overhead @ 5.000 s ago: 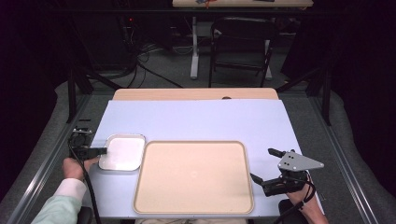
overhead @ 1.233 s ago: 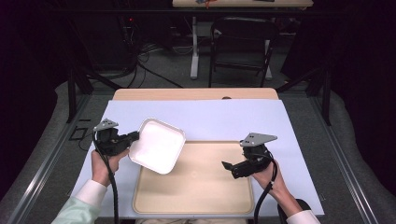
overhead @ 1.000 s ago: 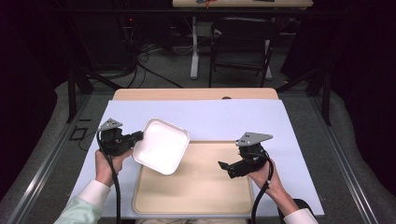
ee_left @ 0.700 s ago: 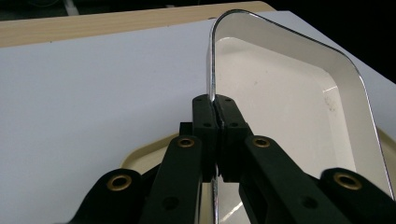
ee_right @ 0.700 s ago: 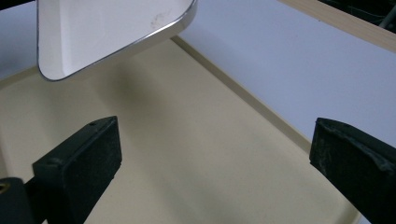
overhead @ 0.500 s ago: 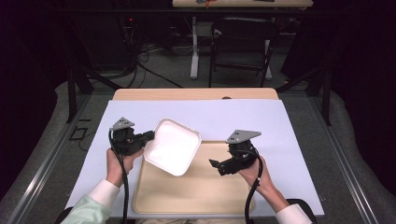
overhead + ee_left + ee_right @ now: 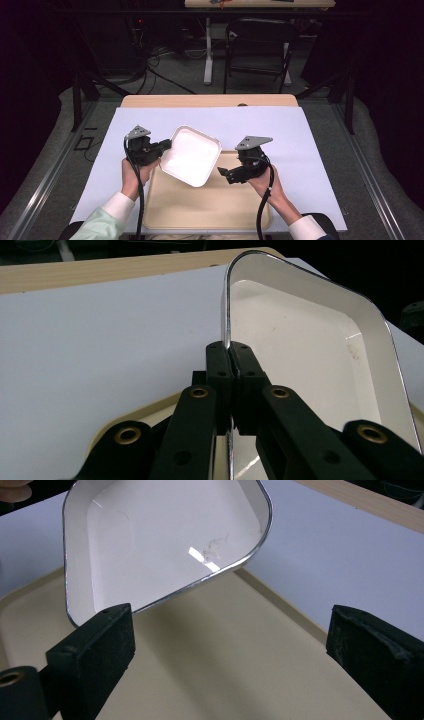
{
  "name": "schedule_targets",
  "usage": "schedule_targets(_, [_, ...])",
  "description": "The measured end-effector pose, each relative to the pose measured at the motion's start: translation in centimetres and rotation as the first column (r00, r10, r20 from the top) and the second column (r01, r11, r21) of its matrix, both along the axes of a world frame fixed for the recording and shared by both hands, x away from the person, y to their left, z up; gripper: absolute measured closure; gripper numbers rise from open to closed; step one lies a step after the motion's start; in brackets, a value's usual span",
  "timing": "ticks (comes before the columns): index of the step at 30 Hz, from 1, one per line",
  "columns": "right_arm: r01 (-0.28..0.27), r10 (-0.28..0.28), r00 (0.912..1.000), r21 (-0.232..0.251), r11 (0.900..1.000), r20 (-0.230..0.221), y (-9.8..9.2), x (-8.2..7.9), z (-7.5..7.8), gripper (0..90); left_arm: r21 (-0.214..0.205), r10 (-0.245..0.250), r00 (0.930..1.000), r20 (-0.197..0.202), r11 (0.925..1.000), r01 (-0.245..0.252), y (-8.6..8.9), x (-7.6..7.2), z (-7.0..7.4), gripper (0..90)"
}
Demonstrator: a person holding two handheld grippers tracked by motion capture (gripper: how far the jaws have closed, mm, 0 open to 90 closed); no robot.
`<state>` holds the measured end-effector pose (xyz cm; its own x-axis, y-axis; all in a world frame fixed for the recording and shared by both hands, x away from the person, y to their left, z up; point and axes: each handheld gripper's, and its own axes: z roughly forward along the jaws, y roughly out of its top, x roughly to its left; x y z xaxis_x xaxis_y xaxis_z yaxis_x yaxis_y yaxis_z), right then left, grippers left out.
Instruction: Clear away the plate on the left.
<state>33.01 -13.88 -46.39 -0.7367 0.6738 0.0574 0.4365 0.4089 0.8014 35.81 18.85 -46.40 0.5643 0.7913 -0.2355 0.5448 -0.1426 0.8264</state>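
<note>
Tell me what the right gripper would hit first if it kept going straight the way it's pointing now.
Probably the white dish that the left gripper holds tilted over the beige tray. The right gripper, jaws open, aims at its lower rim, though the depth is hard to judge.

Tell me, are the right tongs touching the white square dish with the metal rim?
Apart. In the right gripper view the right tongs stand wide open, and beige tray shows between their jaws and the dish.

**White dish lifted off the table and over the tray**

The left gripper [image 7: 162, 145] has raised the white dish [image 7: 191, 155] from beside the beige tray [image 7: 200, 210], carrying it tilted above the tray's far-left corner. The right gripper [image 7: 223, 172] has moved inward toward it.
</note>
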Motion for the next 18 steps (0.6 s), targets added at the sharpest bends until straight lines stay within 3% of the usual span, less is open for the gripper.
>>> schedule_targets(14, [0.033,-0.033,0.9966,-0.002,0.9995,-0.076,1.0,1.1,-0.9,9.8,-0.008,-0.011,0.9996,0.026,0.9999,0.012,-1.3,-0.3,0.1,88.0])
schedule_targets(18, [0.035,-0.033,0.9952,0.020,0.9992,-0.092,1.1,1.3,-1.1,17.6,-0.011,-0.004,0.9997,0.025,0.9999,0.005,-1.3,-0.3,0.0,87.7])
